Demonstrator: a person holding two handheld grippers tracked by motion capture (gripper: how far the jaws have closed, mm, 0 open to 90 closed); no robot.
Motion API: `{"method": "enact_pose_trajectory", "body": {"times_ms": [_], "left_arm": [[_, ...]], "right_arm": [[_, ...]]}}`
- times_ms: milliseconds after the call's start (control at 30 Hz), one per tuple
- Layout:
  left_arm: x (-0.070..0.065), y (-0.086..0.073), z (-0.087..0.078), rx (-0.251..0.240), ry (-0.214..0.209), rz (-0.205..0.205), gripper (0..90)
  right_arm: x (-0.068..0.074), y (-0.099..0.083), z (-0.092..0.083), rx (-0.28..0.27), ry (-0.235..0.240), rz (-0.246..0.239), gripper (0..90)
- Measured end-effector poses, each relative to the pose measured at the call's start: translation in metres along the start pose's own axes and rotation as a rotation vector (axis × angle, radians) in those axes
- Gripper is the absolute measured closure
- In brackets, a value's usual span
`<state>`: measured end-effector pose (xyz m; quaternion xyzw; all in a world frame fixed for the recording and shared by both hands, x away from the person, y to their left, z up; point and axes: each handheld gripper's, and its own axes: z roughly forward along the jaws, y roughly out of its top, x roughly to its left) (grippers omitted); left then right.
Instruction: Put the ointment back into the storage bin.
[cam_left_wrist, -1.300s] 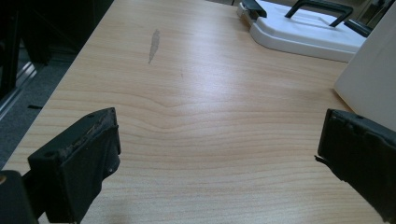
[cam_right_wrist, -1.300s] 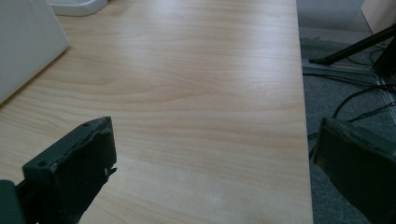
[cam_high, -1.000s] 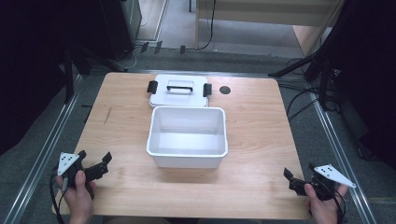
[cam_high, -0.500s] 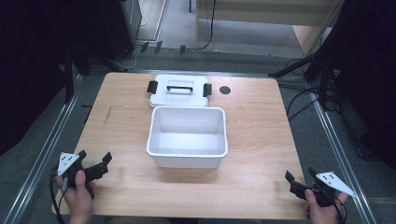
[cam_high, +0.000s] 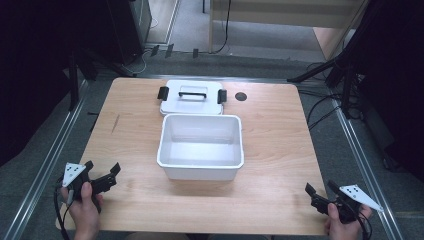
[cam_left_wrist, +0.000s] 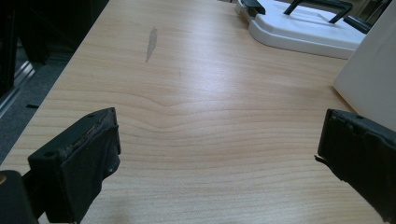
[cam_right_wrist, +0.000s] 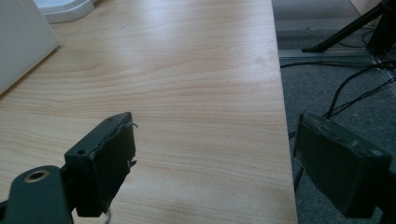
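Right tool (cam_high: 318, 192) has drifted toward the table (cam_high: 280, 130) edge.

Looks like a lab or test room, not a home. Pale wood worktop (cam_high: 270, 130) sits inside a metal rail frame (cam_high: 40, 165) on grey carpet (cam_high: 350, 150). Black stand legs (cam_high: 320, 70) and loose cables (cam_high: 325, 107) at 2 o'clock, dark equipment at 10 o'clock, a wooden cabinet (cam_high: 280, 20) at 12 o'clock.
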<state>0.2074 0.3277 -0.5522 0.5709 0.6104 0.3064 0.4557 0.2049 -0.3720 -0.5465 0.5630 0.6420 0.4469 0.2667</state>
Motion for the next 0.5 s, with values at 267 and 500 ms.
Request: {"method": "enact_pose_trajectory", "body": {"times_ms": [267,500], "left_arm": [[-0.0003,0.0000,0.0001,0.002,0.003,0.006,0.0],[-0.0010,0.0006,0.0014,0.011,0.007,0.004,0.0]], "right_arm": [[-0.0004,0.0007,0.0018,0.017,0.002,-0.001,13.0],[0.0009,0.0013,0.0028,0.028,0.001,-0.011,13.3]]}}
